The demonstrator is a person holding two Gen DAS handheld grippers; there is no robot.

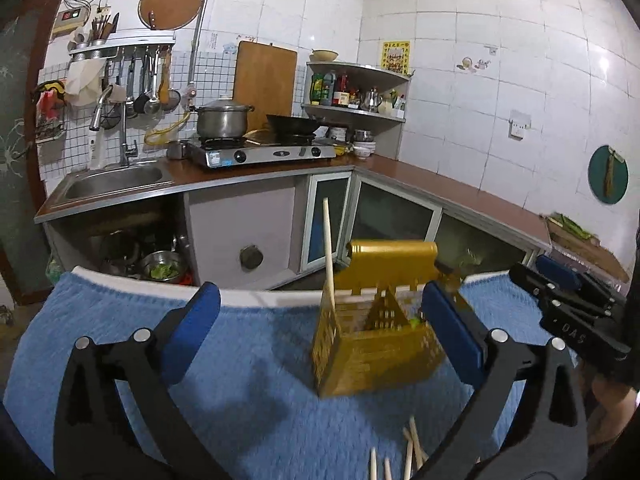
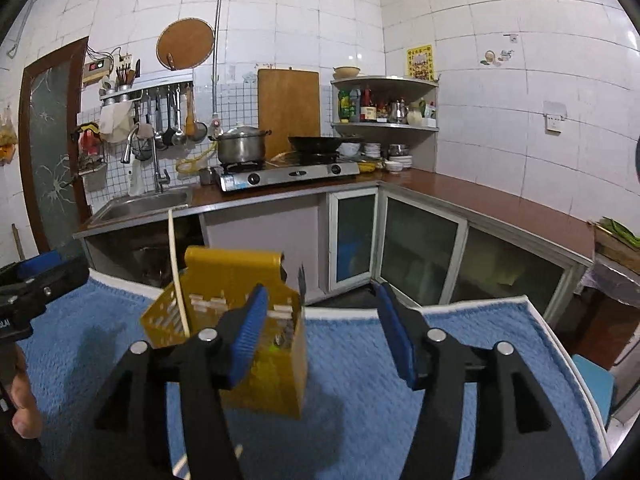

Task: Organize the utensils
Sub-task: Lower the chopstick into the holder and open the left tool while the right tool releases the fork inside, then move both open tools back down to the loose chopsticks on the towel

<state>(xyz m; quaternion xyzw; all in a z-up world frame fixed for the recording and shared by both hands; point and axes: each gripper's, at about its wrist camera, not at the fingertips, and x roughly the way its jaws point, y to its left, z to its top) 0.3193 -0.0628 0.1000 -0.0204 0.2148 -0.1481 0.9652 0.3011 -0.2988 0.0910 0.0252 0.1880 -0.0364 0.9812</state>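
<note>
A yellow slotted utensil holder (image 1: 376, 352) stands on the blue fluffy mat (image 1: 240, 400), with one pale chopstick (image 1: 328, 256) upright in its left corner. Several loose chopsticks (image 1: 412, 452) lie on the mat near my left gripper (image 1: 320, 292), which is open wide in front of the holder and grips nothing. In the right wrist view the holder (image 2: 272, 380) sits partly behind the left finger of my right gripper (image 2: 320, 292). That gripper is open, with only mat (image 2: 360, 380) between its blue pads (image 2: 394, 336). The standing chopstick (image 2: 176, 272) rises left of it.
The mat's white rim (image 1: 248, 296) marks the far table edge. Beyond it are a counter (image 1: 440, 184) with a sink (image 1: 112, 180), a stove (image 1: 260, 152) carrying a pot and a wok, and a corner shelf (image 1: 356, 92). A hand (image 2: 20, 400) holds the left gripper.
</note>
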